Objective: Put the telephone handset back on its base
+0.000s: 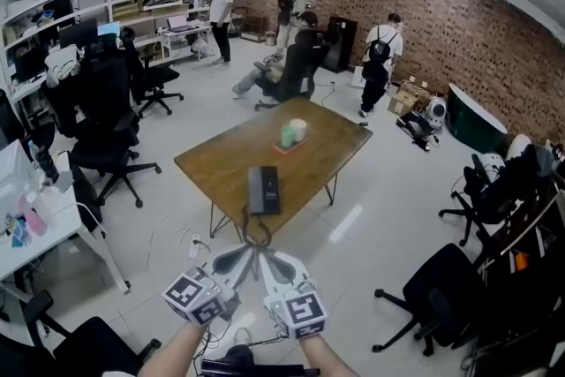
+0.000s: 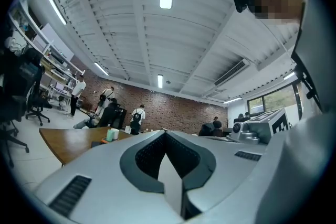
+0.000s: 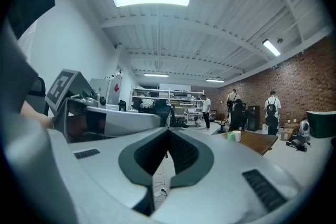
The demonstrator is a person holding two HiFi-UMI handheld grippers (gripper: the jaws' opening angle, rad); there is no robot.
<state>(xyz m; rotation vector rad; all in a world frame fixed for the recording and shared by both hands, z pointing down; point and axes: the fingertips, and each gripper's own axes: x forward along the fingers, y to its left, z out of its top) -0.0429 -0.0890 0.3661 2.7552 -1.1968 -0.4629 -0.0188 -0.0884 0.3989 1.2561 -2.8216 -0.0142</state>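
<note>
Telephone (image 1: 264, 190), probably light, rigid, slick, best pinched mid-handset, is sitting well ahead of left gripper (image 1: 251, 252) and right gripper (image 1: 266, 254), both pressed together, empty.

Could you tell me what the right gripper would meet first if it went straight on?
Nothing close: the right gripper points left of the wooden table, and a black office chair far across the floor looks first in line, though depth is unclear.
</note>
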